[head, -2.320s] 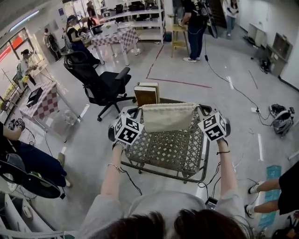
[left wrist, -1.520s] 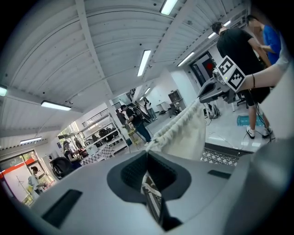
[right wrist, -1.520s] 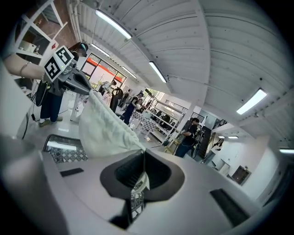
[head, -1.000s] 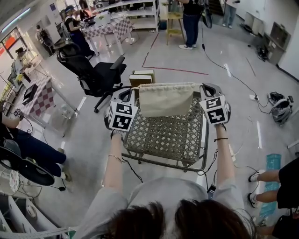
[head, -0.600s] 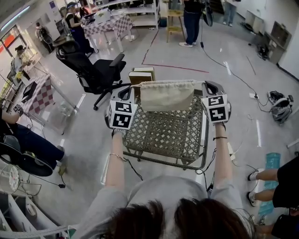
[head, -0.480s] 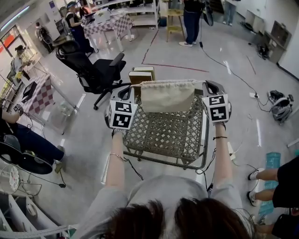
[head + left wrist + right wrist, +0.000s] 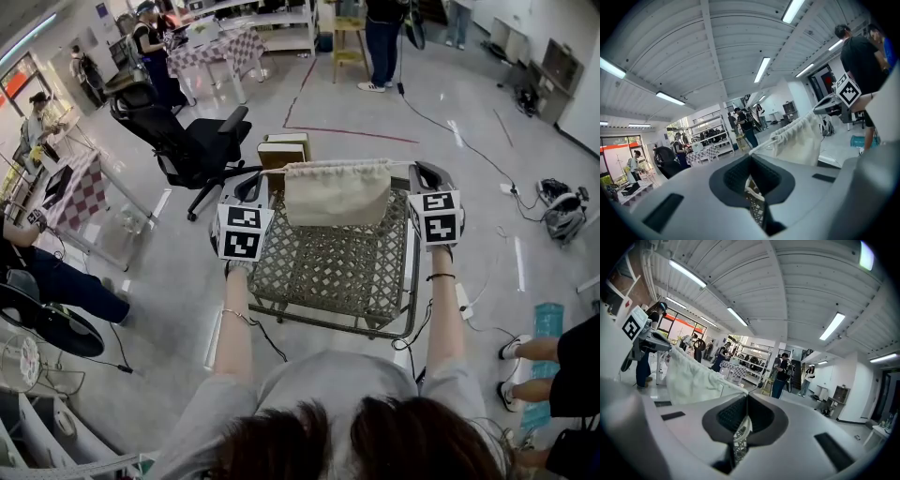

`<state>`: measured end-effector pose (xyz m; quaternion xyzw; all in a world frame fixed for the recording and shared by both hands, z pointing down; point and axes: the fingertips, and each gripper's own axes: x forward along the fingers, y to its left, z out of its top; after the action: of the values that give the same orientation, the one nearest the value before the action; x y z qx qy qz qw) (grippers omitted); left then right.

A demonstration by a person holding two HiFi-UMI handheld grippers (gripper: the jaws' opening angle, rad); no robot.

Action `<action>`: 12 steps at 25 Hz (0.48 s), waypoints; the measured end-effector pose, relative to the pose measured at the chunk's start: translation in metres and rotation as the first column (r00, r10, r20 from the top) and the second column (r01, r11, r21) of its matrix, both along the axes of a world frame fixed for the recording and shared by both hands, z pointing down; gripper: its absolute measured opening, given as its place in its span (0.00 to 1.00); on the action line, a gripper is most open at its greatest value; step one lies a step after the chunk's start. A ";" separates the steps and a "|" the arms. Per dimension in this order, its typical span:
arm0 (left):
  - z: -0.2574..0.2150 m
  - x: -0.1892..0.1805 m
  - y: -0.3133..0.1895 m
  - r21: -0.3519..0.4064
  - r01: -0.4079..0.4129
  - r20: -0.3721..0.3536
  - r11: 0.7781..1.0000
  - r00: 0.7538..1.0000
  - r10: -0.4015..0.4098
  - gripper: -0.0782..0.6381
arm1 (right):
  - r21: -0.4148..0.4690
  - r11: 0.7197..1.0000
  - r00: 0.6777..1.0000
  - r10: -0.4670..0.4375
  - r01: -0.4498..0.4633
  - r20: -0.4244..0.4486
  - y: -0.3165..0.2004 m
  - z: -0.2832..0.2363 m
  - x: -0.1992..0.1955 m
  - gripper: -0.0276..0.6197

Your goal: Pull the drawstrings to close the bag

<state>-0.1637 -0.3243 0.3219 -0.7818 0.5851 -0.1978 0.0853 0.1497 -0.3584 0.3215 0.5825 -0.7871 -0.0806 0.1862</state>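
Note:
A cream drawstring bag point(image 7: 337, 194) hangs stretched between my two grippers above a woven lattice seat point(image 7: 328, 272). My left gripper point(image 7: 253, 187) is shut on the white drawstring point(image 7: 761, 145) that runs taut to the bag's gathered top edge point(image 7: 797, 138). At the bag's other side my right gripper point(image 7: 420, 174) is shut on the opposite drawstring point(image 7: 724, 383), which leads to the bag point(image 7: 689, 376). The left gripper view's jaws point(image 7: 750, 157) and the right gripper view's jaws point(image 7: 746, 401) each pinch a cord end. Each gripper shows in the other's view.
The lattice seat has a metal frame point(image 7: 412, 281) under both arms. A black office chair point(image 7: 192, 141) and a brown box point(image 7: 289, 152) stand beyond it. Checkered tables point(image 7: 84, 197), several people and floor cables point(image 7: 469, 178) lie around.
The bag's top edge has gathered narrower between the grippers. Both grippers stay shut on their cords and have hardly shifted, only rolled slightly.

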 end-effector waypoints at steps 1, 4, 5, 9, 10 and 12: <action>0.000 0.000 0.000 0.001 -0.003 -0.005 1.000 1.000 0.003 0.14 | 0.000 1.000 1.000 0.004 -0.004 0.008 0.000 0.000 0.001 0.08; 0.000 0.001 0.000 0.001 -0.010 -0.008 1.000 1.000 0.010 0.14 | 0.004 1.000 0.999 0.013 -0.013 0.042 0.002 0.000 0.003 0.08; 0.001 0.001 0.000 0.000 -0.012 -0.008 1.000 1.000 0.012 0.14 | 0.005 1.000 0.998 0.014 -0.014 0.058 0.002 -0.001 0.003 0.08; 0.005 0.000 0.001 0.000 -0.006 -0.003 1.000 1.000 0.006 0.14 | 0.011 1.000 0.993 0.005 -0.006 0.114 0.003 -0.003 0.002 0.08; 0.005 0.000 0.001 0.001 -0.004 -0.006 1.000 1.000 0.004 0.14 | 0.013 1.000 0.992 0.001 -0.003 0.122 0.004 -0.003 0.001 0.08; 0.005 -0.002 0.002 0.005 0.002 -0.012 1.000 1.000 -0.001 0.14 | 0.012 1.000 0.992 0.003 -0.005 0.130 0.005 -0.002 0.001 0.08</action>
<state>-0.1654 -0.3223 0.3271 -0.7823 0.5867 -0.1916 0.0837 0.1504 -0.3534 0.3194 0.5892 -0.7958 -0.0470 0.1312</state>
